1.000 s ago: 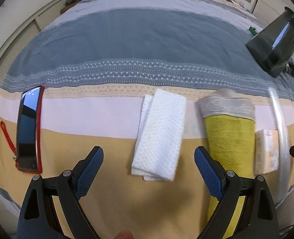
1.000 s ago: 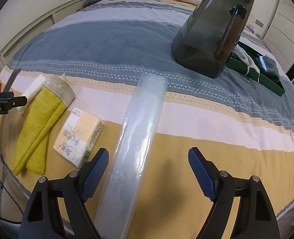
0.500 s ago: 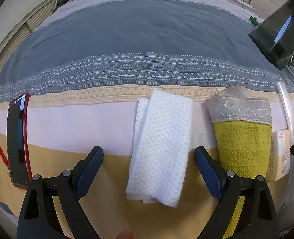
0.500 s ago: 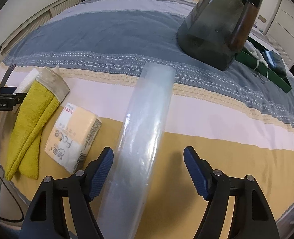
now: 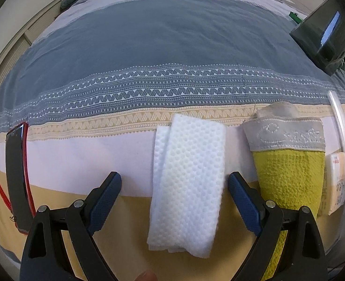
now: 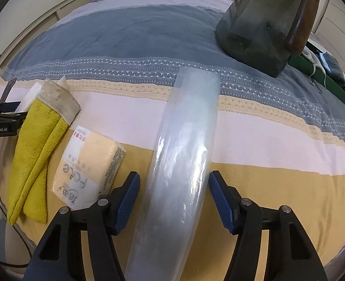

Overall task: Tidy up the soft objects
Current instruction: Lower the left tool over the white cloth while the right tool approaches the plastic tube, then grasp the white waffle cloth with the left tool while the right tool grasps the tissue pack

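A folded white textured cloth lies on the striped bedspread, between the open fingers of my left gripper, which straddles it without pressing it. A folded yellow towel with a grey band lies to its right, also in the right wrist view. A yellow tissue pack lies beside the towel. A long clear plastic roll lies between the open fingers of my right gripper.
A phone in a red case lies at the left. A dark bag with a brown handle stands at the back right, with a green tray of items behind it. The bed's front edge is close below both grippers.
Both grippers have moved forward and lower. The white cloth now sits between the left fingers and the plastic roll between the right fingers. The right jaws have narrowed a little.
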A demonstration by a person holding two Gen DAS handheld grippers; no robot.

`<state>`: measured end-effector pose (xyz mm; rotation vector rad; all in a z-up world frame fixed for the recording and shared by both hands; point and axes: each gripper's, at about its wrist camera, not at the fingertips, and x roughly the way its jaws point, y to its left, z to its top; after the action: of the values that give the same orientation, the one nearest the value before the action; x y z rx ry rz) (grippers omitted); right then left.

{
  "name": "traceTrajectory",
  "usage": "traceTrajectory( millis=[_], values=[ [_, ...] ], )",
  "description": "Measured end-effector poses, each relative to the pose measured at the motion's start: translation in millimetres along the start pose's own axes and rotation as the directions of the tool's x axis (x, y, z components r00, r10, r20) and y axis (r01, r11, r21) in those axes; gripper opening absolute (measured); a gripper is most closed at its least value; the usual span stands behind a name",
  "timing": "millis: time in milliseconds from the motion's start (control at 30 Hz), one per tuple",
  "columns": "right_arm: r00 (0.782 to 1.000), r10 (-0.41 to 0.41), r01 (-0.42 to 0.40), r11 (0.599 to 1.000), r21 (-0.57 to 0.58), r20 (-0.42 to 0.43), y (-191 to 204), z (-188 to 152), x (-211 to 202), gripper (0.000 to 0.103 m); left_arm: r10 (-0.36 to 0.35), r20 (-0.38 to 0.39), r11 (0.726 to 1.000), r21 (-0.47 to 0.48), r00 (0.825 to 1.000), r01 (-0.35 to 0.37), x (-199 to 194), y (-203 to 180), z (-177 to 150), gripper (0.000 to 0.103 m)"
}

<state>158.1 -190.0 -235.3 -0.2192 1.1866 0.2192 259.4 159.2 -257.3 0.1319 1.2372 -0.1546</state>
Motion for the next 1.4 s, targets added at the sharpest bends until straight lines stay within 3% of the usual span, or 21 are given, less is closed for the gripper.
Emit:
traceTrajectory(
  millis=[333,633,867,1067,1400],
  values=[
    [1.000,0.001,-0.001,1.000,0.005,0.004,-2,3,4,0.060,0.001,0.003,1.000,0.002,1.000,-0.001,5,7,4,0.089],
    [0.999,-0.010,0.009,1.000,0.025,0.044,0,5,-21,0.057,-0.007,0.004,1.000,0.004,1.000,0.007,4,7,1,0.090],
    [0.992,0.109,-0.111,0.994,0.024,0.059,30,7,-46,0.059,-0.012,0.008,1.000,0.010,1.000,0.012,4,10,1,0.090],
    [0.991,0.131,-0.132,0.989,0.060,0.015,53,7,-30,0.059,-0.019,0.010,1.000,0.020,1.000,0.018,2,12,-2,0.089],
    [0.999,0.045,-0.044,0.994,0.100,-0.010,73,17,-3,0.065,-0.041,0.016,0.999,0.031,0.999,0.040,0,17,-6,0.089]
  ],
)
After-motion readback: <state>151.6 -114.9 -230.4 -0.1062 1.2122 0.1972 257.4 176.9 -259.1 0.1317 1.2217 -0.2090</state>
